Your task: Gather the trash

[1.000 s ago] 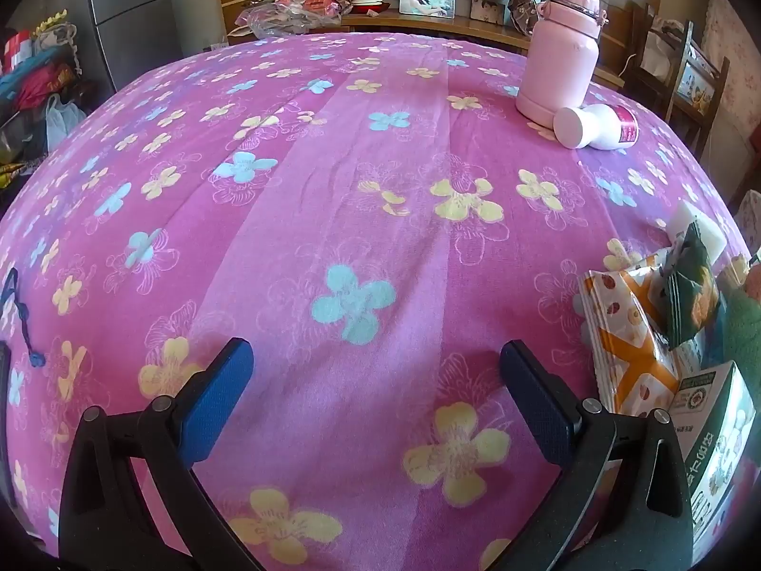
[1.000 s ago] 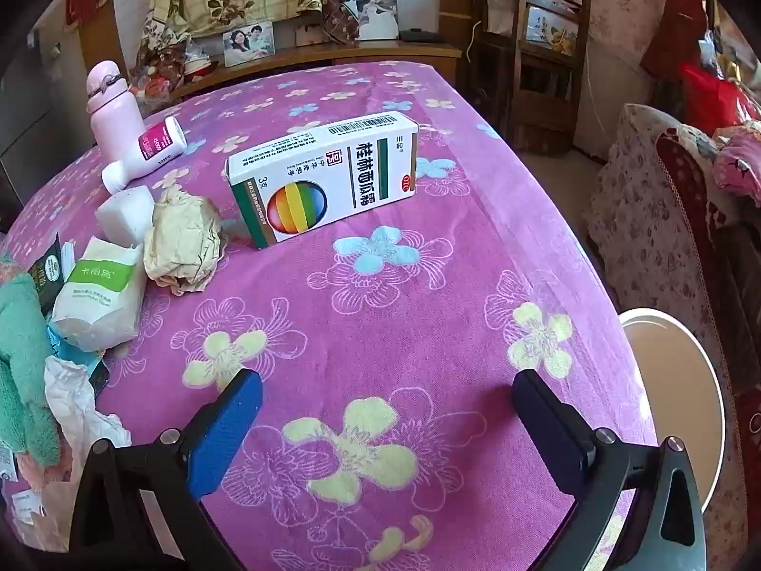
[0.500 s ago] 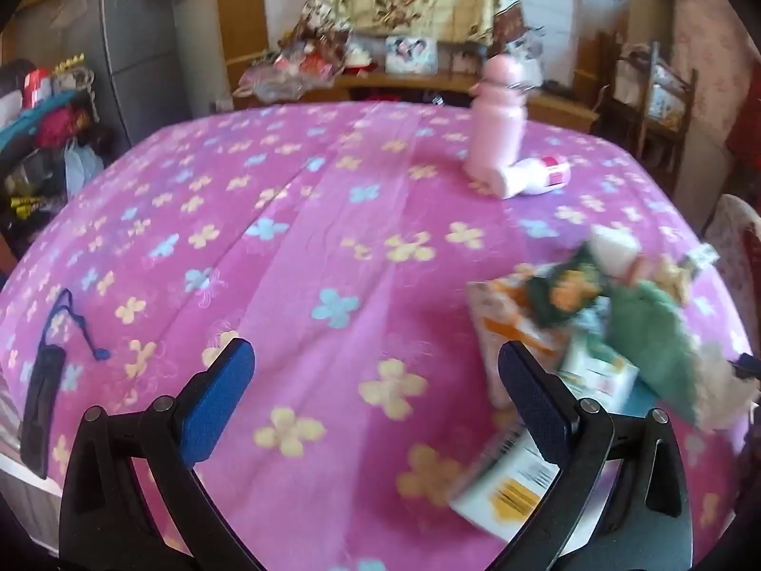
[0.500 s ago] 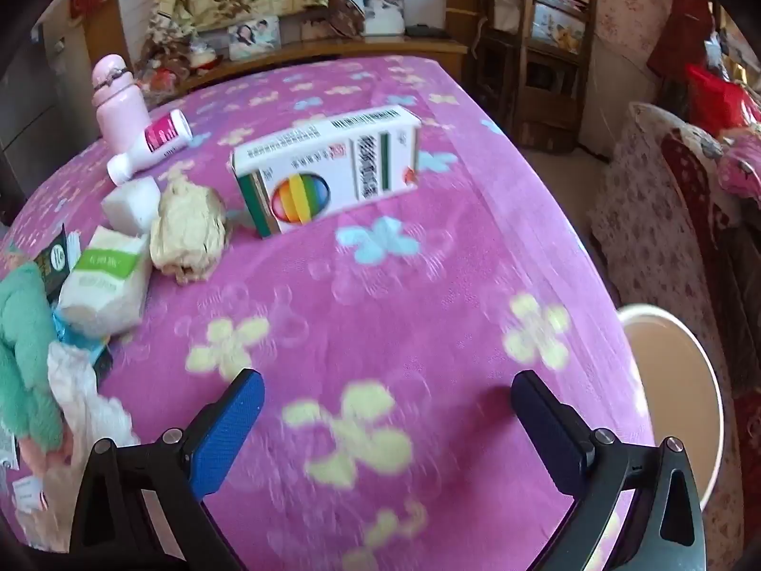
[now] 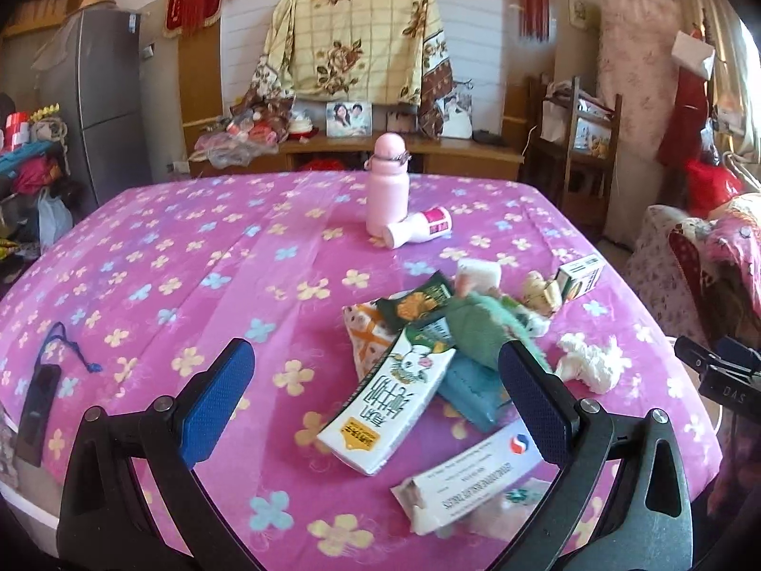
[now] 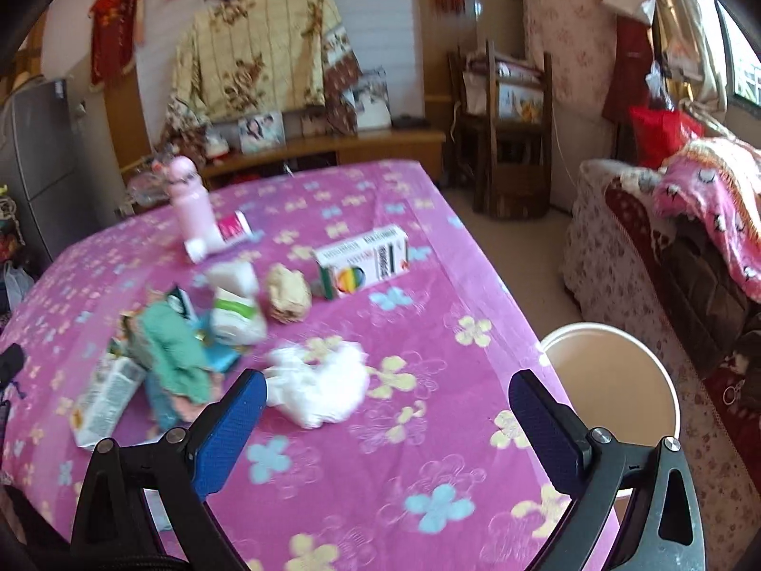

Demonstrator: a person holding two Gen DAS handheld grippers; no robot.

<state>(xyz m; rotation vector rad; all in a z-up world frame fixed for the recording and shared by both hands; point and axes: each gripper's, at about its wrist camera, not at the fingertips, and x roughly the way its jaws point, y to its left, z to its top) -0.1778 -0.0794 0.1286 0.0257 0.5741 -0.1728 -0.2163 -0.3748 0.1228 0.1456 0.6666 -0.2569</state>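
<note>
A pile of trash lies on the pink flowered tablecloth point(image 5: 200, 285): a white milk carton point(image 5: 390, 399), snack wrappers point(image 5: 418, 304), a green cloth point(image 5: 480, 328), a flat white box point(image 5: 475, 480), crumpled white tissue point(image 5: 590, 361) point(image 6: 318, 385), a brown paper ball point(image 6: 287, 292) and a medicine box with a rainbow mark point(image 6: 364, 261). My left gripper point(image 5: 375, 399) is open and empty above the near side of the pile. My right gripper point(image 6: 385, 433) is open and empty above the table's right part. A round white bin point(image 6: 613, 380) stands on the floor beside the table's right edge.
A pink flask point(image 5: 387, 185) stands at the back of the table with a small white bottle point(image 5: 418, 231) lying beside it. A black object with a blue cord point(image 5: 40, 395) lies at the left edge. A sofa with blankets point(image 6: 689, 247) stands to the right of the bin.
Both grippers have risen and pulled back from the table, so the whole pile and the room now show. Both stay open and empty.
</note>
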